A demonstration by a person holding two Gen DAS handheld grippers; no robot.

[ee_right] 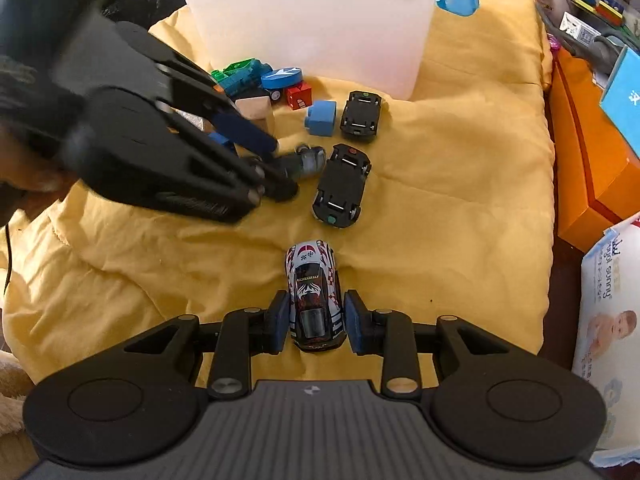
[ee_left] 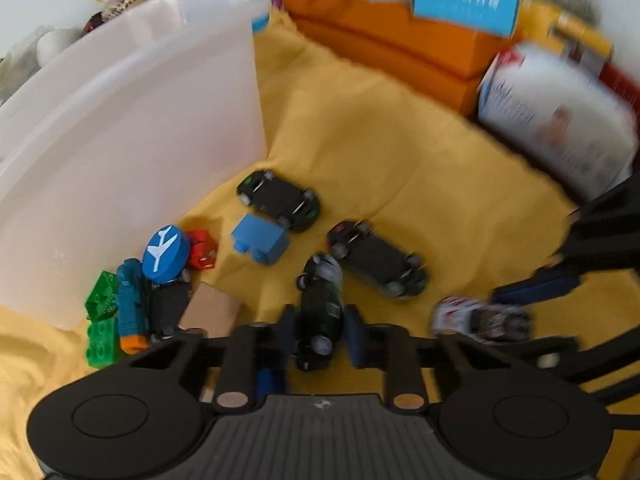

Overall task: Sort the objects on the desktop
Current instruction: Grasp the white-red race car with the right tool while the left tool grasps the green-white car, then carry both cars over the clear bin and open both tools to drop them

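On the yellow cloth [ee_right: 460, 200], near its front edge, our right tool [ee_right: 316, 320] brackets the white race car [ee_right: 314, 292], pads just beside its flanks, contact unclear. Left tool [ee_left: 320, 328] straddles a dark car [ee_left: 322, 304]; grip can't be told. Two flipped cars [ee_right: 342, 186] lie btwn them & the bin [ee_right: 316, 24].

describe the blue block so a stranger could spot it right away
Find the big white tub on the yellow cloth. Just in front of it lies the blue block, beside an upturned black car. It is the only plain light-blue brick there.
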